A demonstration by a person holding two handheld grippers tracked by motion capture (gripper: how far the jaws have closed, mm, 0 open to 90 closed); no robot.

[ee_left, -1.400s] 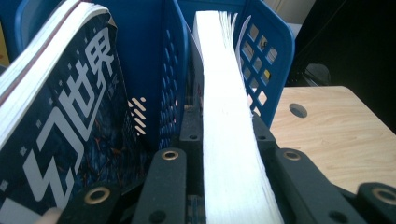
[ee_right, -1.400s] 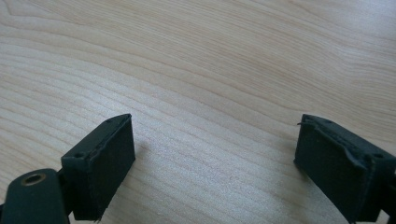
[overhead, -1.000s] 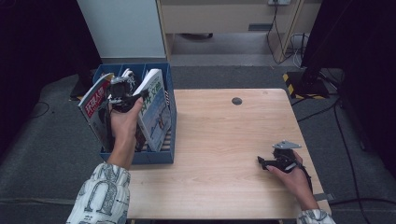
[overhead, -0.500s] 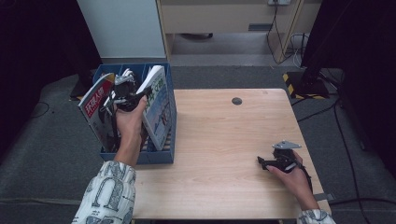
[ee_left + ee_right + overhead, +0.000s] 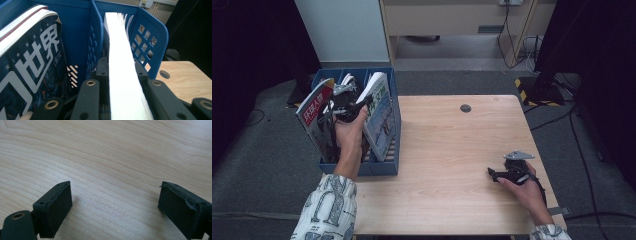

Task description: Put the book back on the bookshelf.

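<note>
High view: I held my left gripper (image 5: 362, 102) clamped on the page edge of a white magazine (image 5: 379, 120) standing in the right compartment of the blue file rack (image 5: 384, 167), which stood on the table's (image 5: 452, 150) left edge. A dark-covered magazine (image 5: 30, 62) leaned alongside. My right gripper (image 5: 494, 174) rested on the bare wood, jaws spread wide.
</note>
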